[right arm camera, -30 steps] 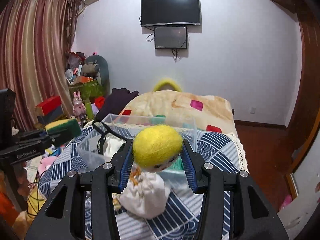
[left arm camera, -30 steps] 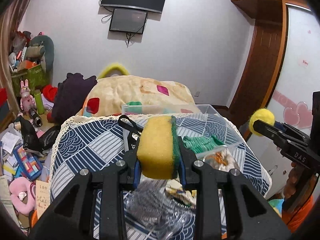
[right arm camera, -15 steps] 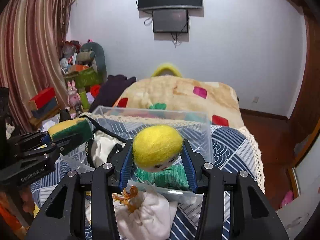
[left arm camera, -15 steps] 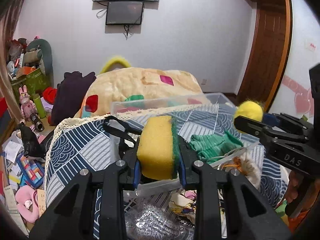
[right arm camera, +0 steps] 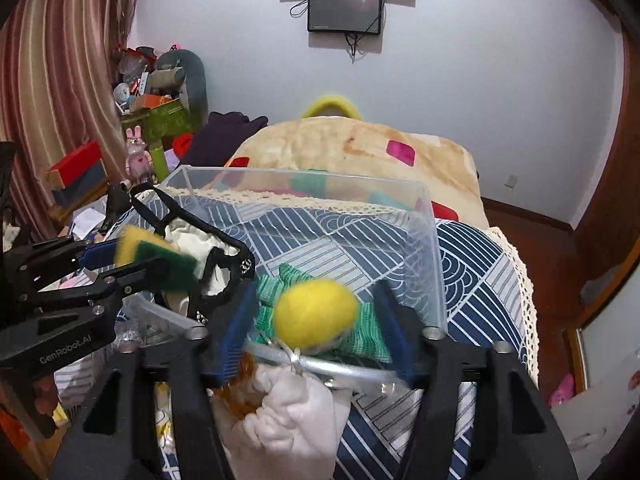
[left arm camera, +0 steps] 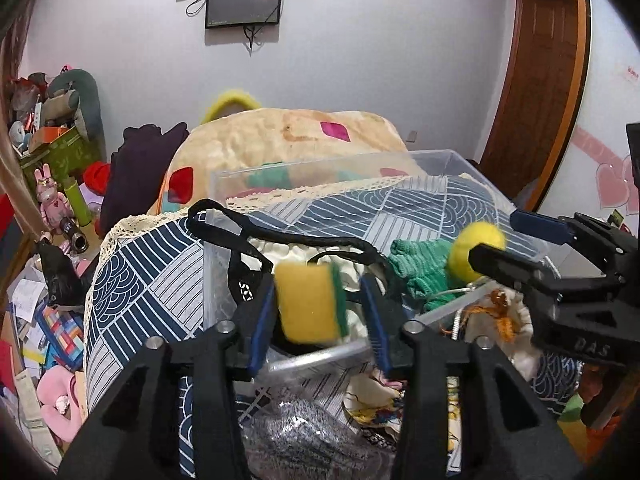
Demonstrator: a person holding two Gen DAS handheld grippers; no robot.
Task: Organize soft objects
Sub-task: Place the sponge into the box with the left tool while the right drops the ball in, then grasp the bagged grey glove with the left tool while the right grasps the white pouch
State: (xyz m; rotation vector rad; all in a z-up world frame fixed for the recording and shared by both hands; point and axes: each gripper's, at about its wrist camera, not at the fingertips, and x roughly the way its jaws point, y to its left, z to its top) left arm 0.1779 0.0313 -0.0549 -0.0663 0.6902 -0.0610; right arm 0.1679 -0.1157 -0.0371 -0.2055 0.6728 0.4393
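My left gripper [left arm camera: 318,312] is open over the near edge of the clear plastic bin [left arm camera: 332,168]. The yellow and green sponge [left arm camera: 310,306] hangs blurred between its pads, free of them; it also shows in the right wrist view [right arm camera: 154,250]. My right gripper [right arm camera: 316,324] is open over the bin [right arm camera: 434,256]. The yellow wool ball [right arm camera: 316,314] sits blurred between its pads, touching neither; it also shows in the left wrist view [left arm camera: 478,250]. A green knit cloth [right arm camera: 360,334] and a white and black garment [left arm camera: 304,250] lie in the bin.
The bin stands on a bed with a blue patterned cover [right arm camera: 472,264] and a beige blanket [right arm camera: 360,148]. A white cloth bundle [right arm camera: 288,408] and a clear bag [left arm camera: 304,436] lie in front of the bin. Clutter fills the floor at left [left arm camera: 36,320].
Both grippers moved forward and down over the bin and opened. The sponge and the wool ball, held before, are now loose between the pads.
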